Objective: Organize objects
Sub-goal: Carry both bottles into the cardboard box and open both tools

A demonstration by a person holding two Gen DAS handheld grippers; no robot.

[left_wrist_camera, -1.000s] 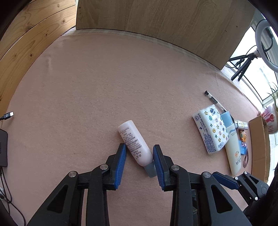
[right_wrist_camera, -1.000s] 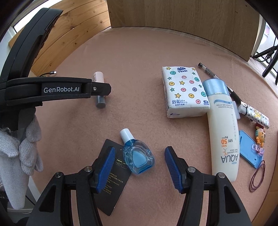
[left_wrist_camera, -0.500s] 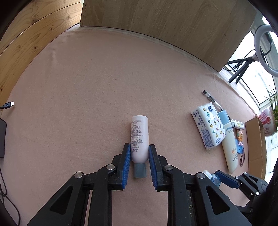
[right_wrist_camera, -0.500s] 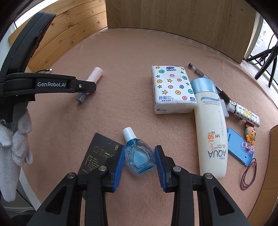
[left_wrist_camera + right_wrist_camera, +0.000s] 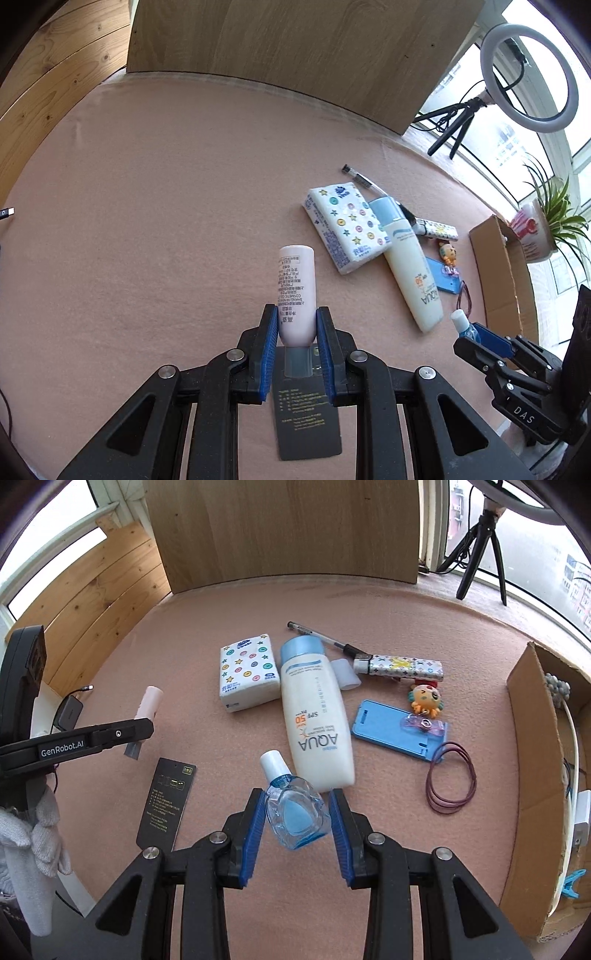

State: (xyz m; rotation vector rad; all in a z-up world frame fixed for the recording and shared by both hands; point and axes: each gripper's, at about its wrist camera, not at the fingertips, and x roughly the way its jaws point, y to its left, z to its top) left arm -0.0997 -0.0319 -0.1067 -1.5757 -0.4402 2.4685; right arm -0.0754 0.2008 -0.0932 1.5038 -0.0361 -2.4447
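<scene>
Both hands full now: left hand-held gripper [image 5: 296,334] pinching the pink tube [image 5: 295,291] lengthwise, right hand-held gripper [image 5: 296,812] squeezing the blue dropper bottle [image 5: 293,808], the row of stuff lying just ahead.

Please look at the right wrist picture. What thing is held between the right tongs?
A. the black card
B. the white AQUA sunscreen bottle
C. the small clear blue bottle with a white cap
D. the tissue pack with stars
C: the right tongs are closed on the small clear blue bottle, whose white cap points away from the camera.
</scene>
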